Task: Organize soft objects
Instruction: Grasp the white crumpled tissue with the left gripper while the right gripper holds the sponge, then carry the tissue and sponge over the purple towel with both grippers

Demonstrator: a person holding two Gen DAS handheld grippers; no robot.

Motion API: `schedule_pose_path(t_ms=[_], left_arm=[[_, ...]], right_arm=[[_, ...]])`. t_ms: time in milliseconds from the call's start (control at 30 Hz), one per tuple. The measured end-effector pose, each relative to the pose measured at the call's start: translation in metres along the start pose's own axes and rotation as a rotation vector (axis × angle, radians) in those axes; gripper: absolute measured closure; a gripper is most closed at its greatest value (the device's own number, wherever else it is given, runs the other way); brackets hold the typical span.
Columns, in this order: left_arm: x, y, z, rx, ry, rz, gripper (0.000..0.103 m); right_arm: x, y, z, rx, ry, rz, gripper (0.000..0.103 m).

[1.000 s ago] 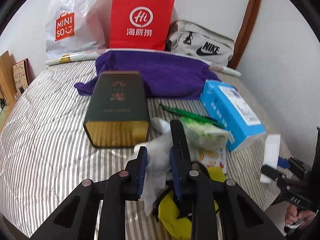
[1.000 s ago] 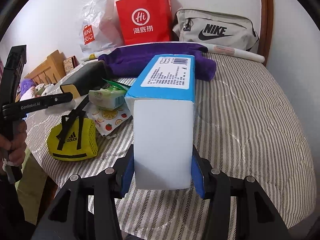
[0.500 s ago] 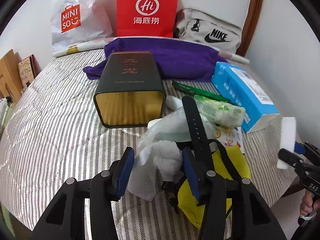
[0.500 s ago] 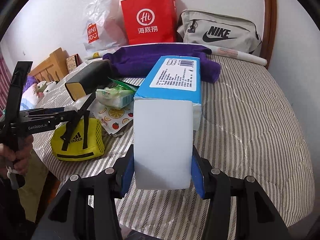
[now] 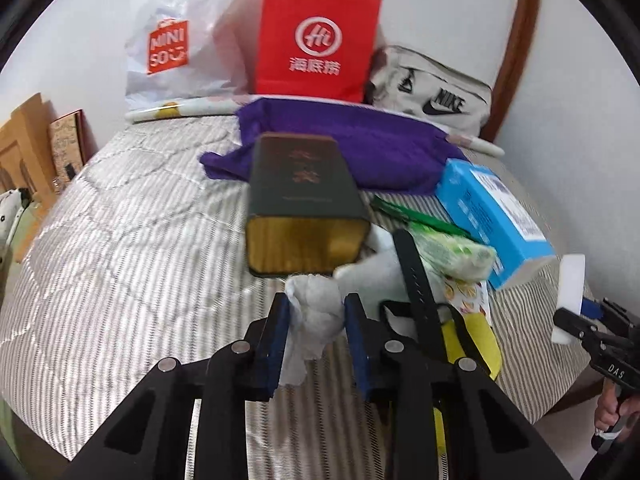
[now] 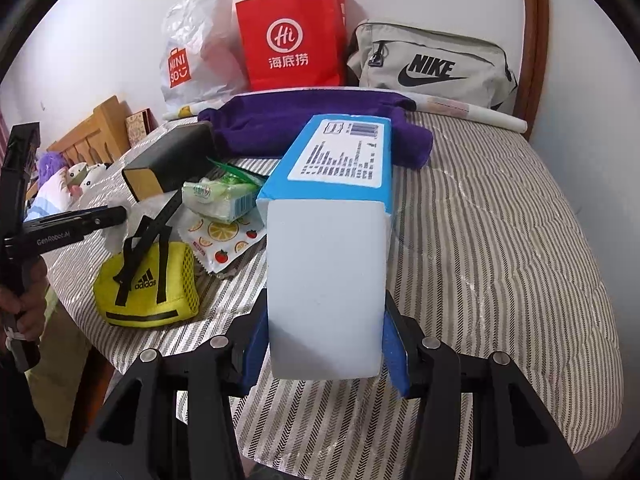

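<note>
My left gripper [image 5: 317,299] has its blue pads pressed on a crumpled white tissue [image 5: 304,356], and its jaws are closing on it. It hovers just in front of a dark box with a gold end [image 5: 304,200]. A yellow Adidas pouch [image 6: 148,288] with black straps lies to its right, beside a green pack of wipes [image 5: 456,252]. My right gripper [image 6: 324,296] is shut on a white foam block [image 6: 324,240], held in front of a blue tissue box [image 6: 340,160].
A purple towel [image 5: 348,148] lies behind the boxes on the striped bed cover [image 5: 140,260]. A red paper bag [image 5: 316,40], a white Miniso bag [image 5: 180,40] and a grey Nike bag [image 6: 432,64] stand against the wall. A fruit-print sachet [image 6: 224,244] lies near the pouch.
The left gripper's jaws widened around the tissue, then closed on a bunch of it. That gripper moved left, away from the yellow pouch. The right gripper and its block stayed put.
</note>
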State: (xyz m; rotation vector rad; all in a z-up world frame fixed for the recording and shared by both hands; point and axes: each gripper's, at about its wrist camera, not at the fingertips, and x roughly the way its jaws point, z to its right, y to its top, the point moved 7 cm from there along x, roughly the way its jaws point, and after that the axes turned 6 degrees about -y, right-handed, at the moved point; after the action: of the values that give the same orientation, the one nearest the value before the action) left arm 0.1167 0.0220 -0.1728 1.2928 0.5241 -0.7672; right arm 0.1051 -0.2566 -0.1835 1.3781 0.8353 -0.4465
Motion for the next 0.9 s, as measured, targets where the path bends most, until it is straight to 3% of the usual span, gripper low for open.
schedule_pose_path(t_ms=[433,900], left_arm=[[-0.015,0.038,-0.009,-0.033,-0.015,0.047,0.076],[0.003,0.098,-0.029,-0.059,0.012,0.024,0.076]], right_arm=[[-0.025,0.045,-0.006,-0.029,0.054,0.072,0.053],[0.009,0.124,0.0,0.009,0.05,0.072,0.053]])
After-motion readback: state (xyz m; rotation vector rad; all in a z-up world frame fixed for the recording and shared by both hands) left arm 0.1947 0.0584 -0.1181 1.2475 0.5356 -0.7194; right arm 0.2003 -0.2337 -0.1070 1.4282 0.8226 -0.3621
